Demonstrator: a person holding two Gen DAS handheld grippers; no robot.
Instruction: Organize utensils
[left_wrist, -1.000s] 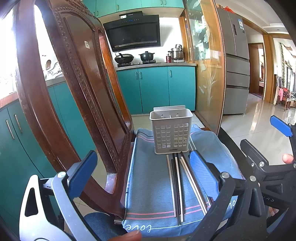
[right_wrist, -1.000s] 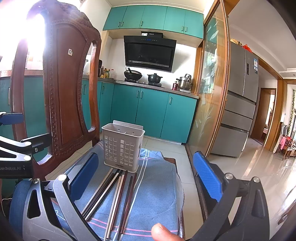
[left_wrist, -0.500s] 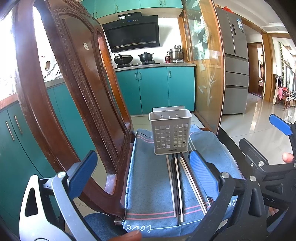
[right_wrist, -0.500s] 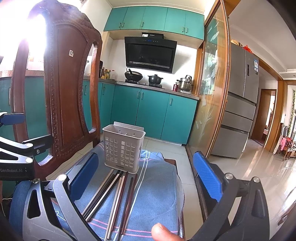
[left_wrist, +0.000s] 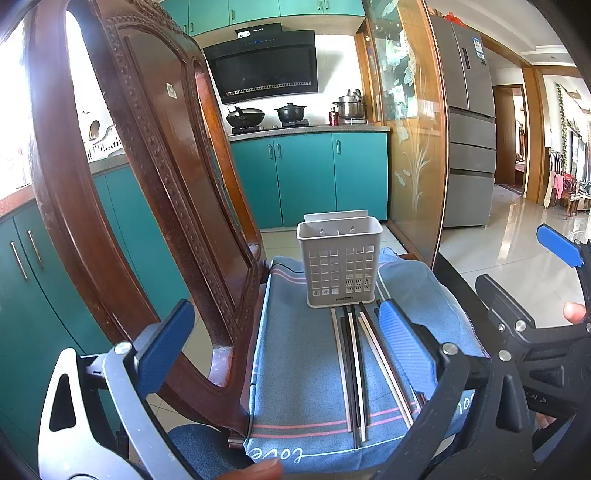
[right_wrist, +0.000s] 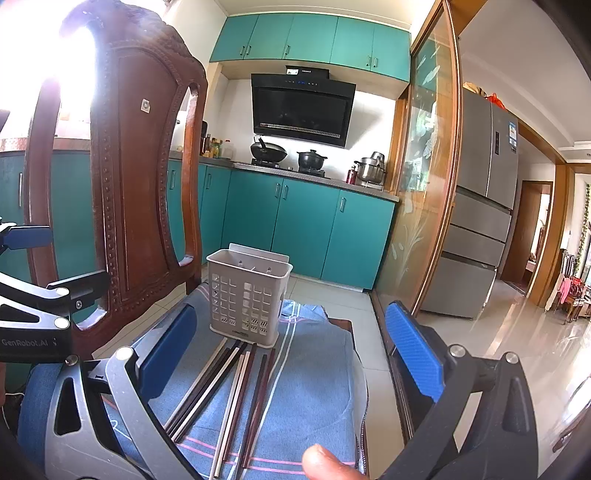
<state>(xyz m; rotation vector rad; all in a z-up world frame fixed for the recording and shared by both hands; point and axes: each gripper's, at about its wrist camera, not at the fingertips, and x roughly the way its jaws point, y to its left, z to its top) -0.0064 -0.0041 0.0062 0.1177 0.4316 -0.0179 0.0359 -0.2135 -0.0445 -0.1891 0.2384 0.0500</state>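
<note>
Lying side by side on a blue cloth (left_wrist: 306, 354): a row of long chopsticks (left_wrist: 354, 373), pale ones mixed with dark brown ones, far ends reaching the foot of a utensil holder (left_wrist: 340, 266). Roughly parallel in the left wrist view, fanned a little in the right wrist view (right_wrist: 229, 398). Exact count hard to settle, since the sticks overlap and some near ends run out of view behind gripper parts.

Standing upright at the cloth's far end: the utensil holder (right_wrist: 248, 295), grey-white plastic, grid-perforated front wall, taller back plate with mounting holes. Nothing seen sticking up above its rim; floor of the holder hidden by the front wall.

Spread over the seat of a carved dark wooden chair (left_wrist: 147, 184), the cloth shows pink stripes and a white word near its front edge, partly cut off.

Hovering over the near end of the cloth: left gripper (left_wrist: 284, 350), blue pads wide apart, nothing between them. Same for the right gripper (right_wrist: 291, 354), pads spread, clear of the chopsticks below.

Behind: teal cabinets (right_wrist: 306, 229), a black range hood (right_wrist: 301, 107), pots on the stove, a steel refrigerator (right_wrist: 480, 206).
</note>
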